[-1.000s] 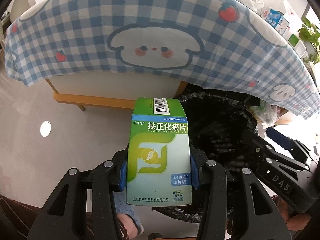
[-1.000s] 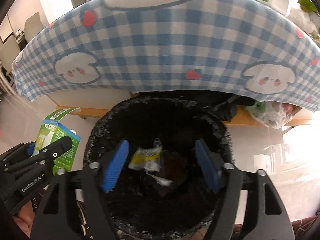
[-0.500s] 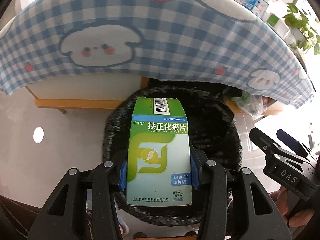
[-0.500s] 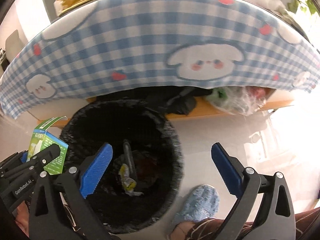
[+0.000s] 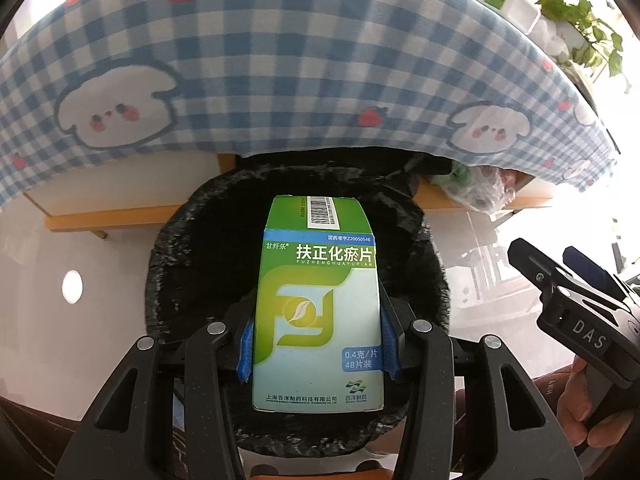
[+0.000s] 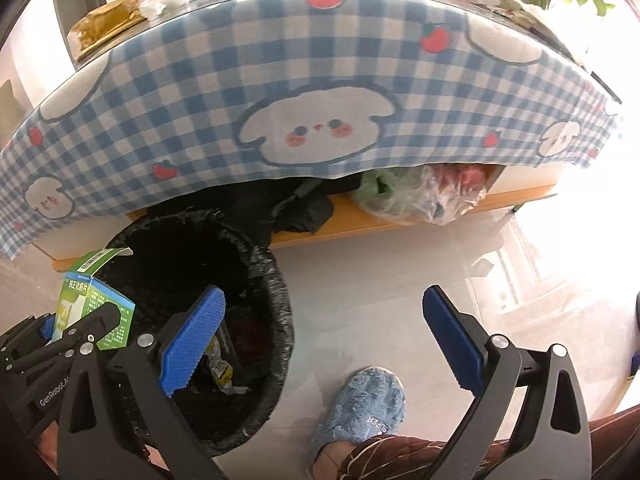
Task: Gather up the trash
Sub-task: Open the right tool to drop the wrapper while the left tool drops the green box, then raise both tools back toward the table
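Trash point(image 6: 224, 372) inside the bin point(image 6: 276, 344) shows only past the right tool point(image 6: 320, 340), spread empty, while the left tool point(image 5: 316, 340) clamps the green box point(image 5: 318, 320).

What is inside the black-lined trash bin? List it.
In the trash bin, crumpled yellow-and-white wrappers lie at the bottom. The right gripper's blue pad covers part; the rest is too dark to tell.

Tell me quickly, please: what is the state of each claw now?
Left claw: closed on the green medicine box, above the black bin.
Right claw: open, just widened, holding nothing.
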Available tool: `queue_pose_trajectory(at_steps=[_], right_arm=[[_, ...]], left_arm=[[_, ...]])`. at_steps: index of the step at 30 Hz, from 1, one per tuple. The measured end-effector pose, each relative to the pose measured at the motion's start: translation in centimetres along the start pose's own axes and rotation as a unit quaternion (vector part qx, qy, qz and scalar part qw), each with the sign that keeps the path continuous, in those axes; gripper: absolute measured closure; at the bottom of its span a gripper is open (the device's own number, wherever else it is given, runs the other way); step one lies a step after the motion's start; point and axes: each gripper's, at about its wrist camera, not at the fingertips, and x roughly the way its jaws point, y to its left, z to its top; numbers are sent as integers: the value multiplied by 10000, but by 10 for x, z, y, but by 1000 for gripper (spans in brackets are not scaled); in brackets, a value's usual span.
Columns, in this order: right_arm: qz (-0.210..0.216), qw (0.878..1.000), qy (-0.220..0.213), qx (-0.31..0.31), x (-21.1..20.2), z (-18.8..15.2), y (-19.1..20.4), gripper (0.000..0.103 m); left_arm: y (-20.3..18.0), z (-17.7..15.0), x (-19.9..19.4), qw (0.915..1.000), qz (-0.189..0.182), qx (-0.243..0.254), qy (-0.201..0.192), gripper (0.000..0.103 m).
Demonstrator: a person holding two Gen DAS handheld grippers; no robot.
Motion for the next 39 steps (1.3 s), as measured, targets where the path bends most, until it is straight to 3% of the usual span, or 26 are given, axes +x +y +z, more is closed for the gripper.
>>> queue_pose_trajectory(at_steps=[9, 11, 12, 19, 25, 39], right_arm=[[-48, 9999, -45, 139, -2, -3, -11, 8], [-23, 9999, -43, 144, -2, -3, -11, 8], [-21, 9999, -46, 139, -2, -3, -10, 8], [52, 9998, -46, 163, -2, 0, -9, 8], [109, 9996, -236, 110, -18, 10, -3, 8], [257, 9956, -899, -3, -95, 38, -9, 8]], left_arm=[[-13, 1, 4, 9999, 83, 119, 38, 55], [-12, 2, 5, 9999, 107, 103, 40, 49], [-11, 2, 5, 9999, 138, 95, 23, 40], [-3, 3, 0, 9996, 273, 42, -46, 24], [2, 14, -26, 9984, 372, -60, -421, 7], [-12, 38, -104, 9948, 162, 103, -1000, 6]])
